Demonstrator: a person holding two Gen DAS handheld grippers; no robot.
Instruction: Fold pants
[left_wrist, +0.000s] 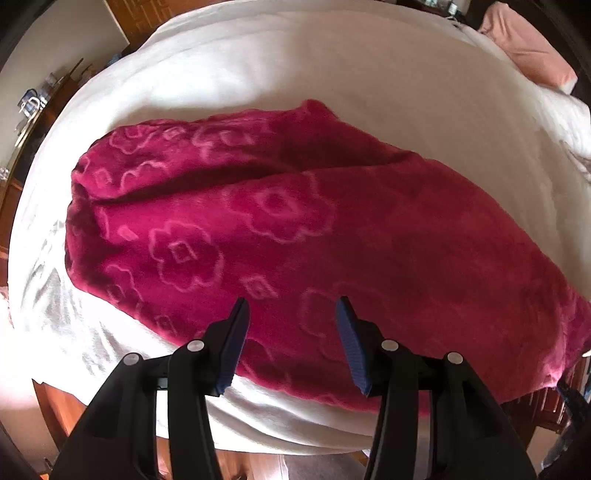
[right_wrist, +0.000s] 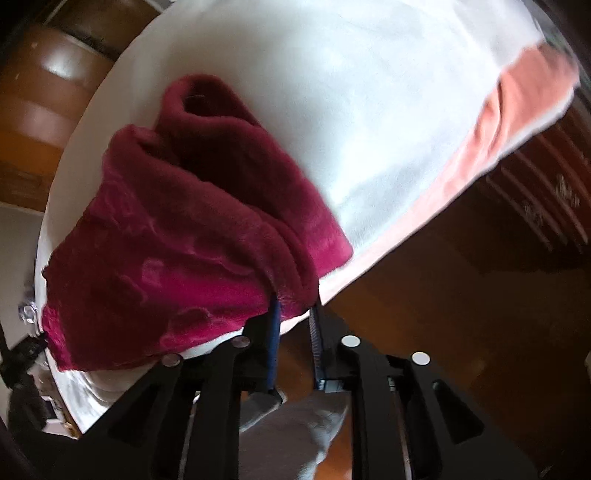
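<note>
The pants (left_wrist: 295, 229) are crimson fleece with a pale flower pattern. They lie spread across a white bed (left_wrist: 295, 74). My left gripper (left_wrist: 291, 306) is open and empty, hovering just above the near edge of the pants. In the right wrist view the pants (right_wrist: 184, 240) are bunched, with one end rolled up. My right gripper (right_wrist: 295, 306) is shut on the pants' near corner at the bed's edge, and the fabric covers its fingertips.
A pink pillow (left_wrist: 528, 44) lies at the bed's far right corner. A pink sheet edge (right_wrist: 480, 147) runs along the bed side. Dark wooden furniture (right_wrist: 517, 229) and a wooden floor (right_wrist: 424, 314) lie beyond the bed. A side table with clutter (left_wrist: 33, 107) stands at the left.
</note>
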